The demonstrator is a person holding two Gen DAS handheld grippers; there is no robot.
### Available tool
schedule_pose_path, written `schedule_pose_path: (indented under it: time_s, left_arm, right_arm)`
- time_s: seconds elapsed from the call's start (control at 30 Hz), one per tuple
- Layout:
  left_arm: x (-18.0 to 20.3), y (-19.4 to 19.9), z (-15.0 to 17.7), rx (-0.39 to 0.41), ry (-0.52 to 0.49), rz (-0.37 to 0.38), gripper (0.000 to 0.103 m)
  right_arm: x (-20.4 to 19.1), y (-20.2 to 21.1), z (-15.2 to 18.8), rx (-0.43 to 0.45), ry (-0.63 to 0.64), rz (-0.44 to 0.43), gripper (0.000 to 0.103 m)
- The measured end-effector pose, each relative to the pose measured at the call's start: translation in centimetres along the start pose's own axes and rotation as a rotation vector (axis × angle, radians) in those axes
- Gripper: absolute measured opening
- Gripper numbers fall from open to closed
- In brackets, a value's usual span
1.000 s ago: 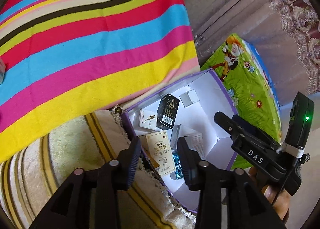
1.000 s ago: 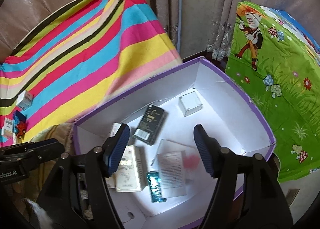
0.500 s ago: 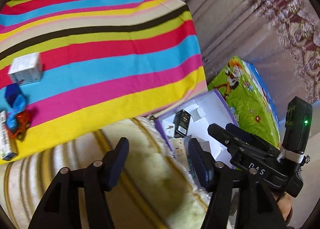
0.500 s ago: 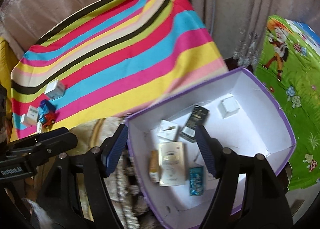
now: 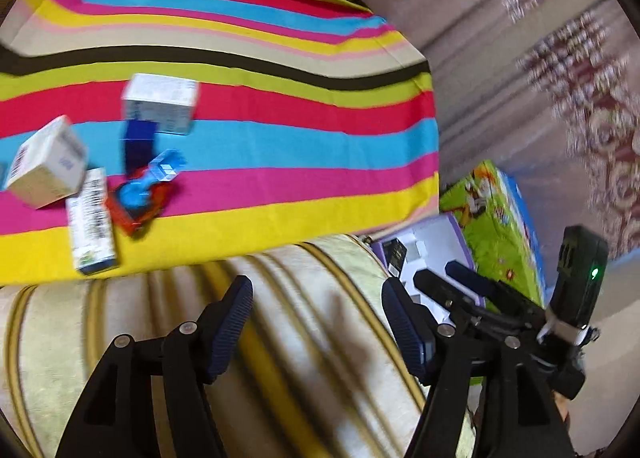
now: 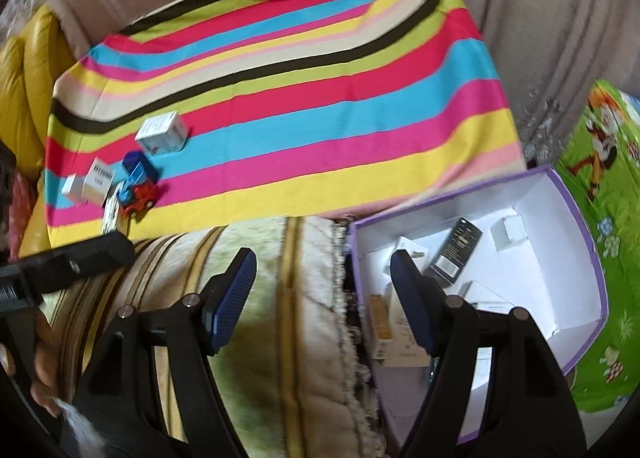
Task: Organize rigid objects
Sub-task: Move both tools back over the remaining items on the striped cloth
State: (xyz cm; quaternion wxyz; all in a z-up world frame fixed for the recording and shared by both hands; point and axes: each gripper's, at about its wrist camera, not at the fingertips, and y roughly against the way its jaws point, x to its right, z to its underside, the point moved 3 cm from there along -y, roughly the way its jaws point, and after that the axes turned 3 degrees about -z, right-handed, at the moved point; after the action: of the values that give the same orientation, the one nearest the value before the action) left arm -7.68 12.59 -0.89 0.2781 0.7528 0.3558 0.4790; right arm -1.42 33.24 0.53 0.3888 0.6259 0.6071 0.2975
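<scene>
On the striped cloth [image 5: 280, 137] lie a white box [image 5: 160, 103], a tilted white box [image 5: 46, 163], a long box [image 5: 91, 217] and a blue-and-red toy truck [image 5: 142, 193]. The right wrist view shows the same truck [image 6: 138, 187] and white box [image 6: 162, 133] at far left. My left gripper [image 5: 316, 290] hovers over the cream cushion [image 5: 300, 358], its jaws opening with nothing between them. My right gripper [image 6: 323, 260] is open and empty, between cushion and purple-rimmed box [image 6: 580, 242]. That box holds a black carton [image 6: 458, 254], a small white box [image 6: 510, 232] and an orange carton [image 6: 378, 322].
A green cartoon mat [image 6: 600, 197] lies to the right of the purple box. Curtains [image 6: 540, 17] hang behind. A yellow cushion [image 6: 24, 77] borders the cloth's left end. The left gripper's body [image 6: 60, 270] and a hand [image 6: 40, 358] show at lower left.
Both grippers have swung left, away from the purple box and over the cream cushion. The left jaws have widened. The loose boxes and toy truck have come into the left view.
</scene>
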Motion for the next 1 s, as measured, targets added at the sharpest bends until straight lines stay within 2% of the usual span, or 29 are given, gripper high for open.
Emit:
schedule_pose_path:
  time_s: [0.3, 0.53, 1.0]
  left_arm:
    - [-5.1, 2.5, 0.3, 0.029, 0.109, -0.022, 0.068]
    - [-7.6, 4.1, 0.4, 0.061, 0.139, -0.047, 0.068]
    - [-13.1, 6.4, -0.5, 0.097, 0.223, -0.11, 0.068]
  right_arm:
    - [-4.3, -1.0, -0.4, -0.024, 0.109, -0.036, 0.073]
    - [-7.9, -1.9, -0.5, -0.045, 0.198, -0.066, 0.073]
    - [-12.2, -4.4, -1.2, -0.091, 0.248, -0.156, 0.073]
